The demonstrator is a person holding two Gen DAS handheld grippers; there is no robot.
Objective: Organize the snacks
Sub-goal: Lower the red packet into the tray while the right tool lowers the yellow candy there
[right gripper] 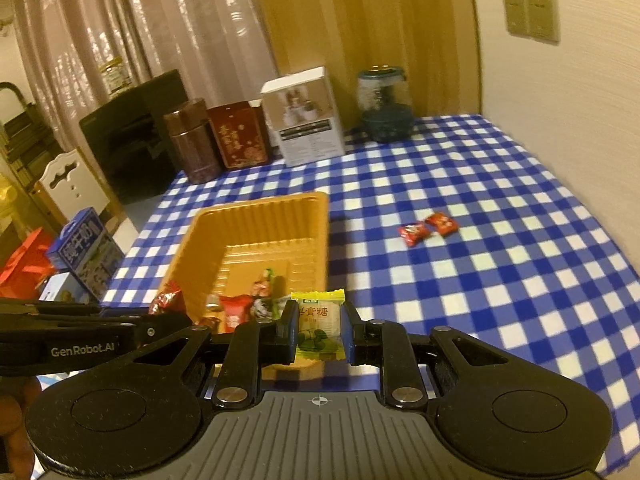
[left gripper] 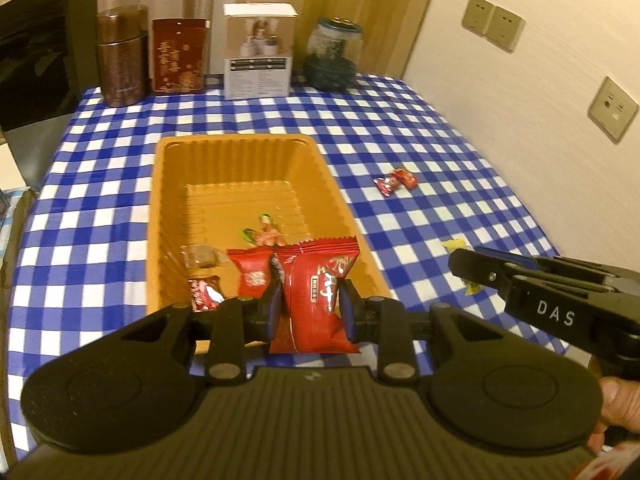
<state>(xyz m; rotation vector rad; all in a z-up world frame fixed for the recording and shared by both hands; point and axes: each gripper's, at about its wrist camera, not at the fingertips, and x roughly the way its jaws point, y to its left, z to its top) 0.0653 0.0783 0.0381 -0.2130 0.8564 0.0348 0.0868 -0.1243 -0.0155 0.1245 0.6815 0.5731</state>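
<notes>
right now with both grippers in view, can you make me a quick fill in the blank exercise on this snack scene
1. The left gripper is shut on a ____ snack packet.
2. The right gripper is shut on a ____ candy packet.
3. Several sweets already lie inside the orange ____.
4. Out on the checked tablecloth, ____ small red candies lie side by side.

Missing words: red; yellow; tray; two

Both claws are showing black linkages, blue pads (left gripper: 273, 307) and silver rivets; the right claw (left gripper: 454, 265) is wearing "DAS" lettering.
</notes>
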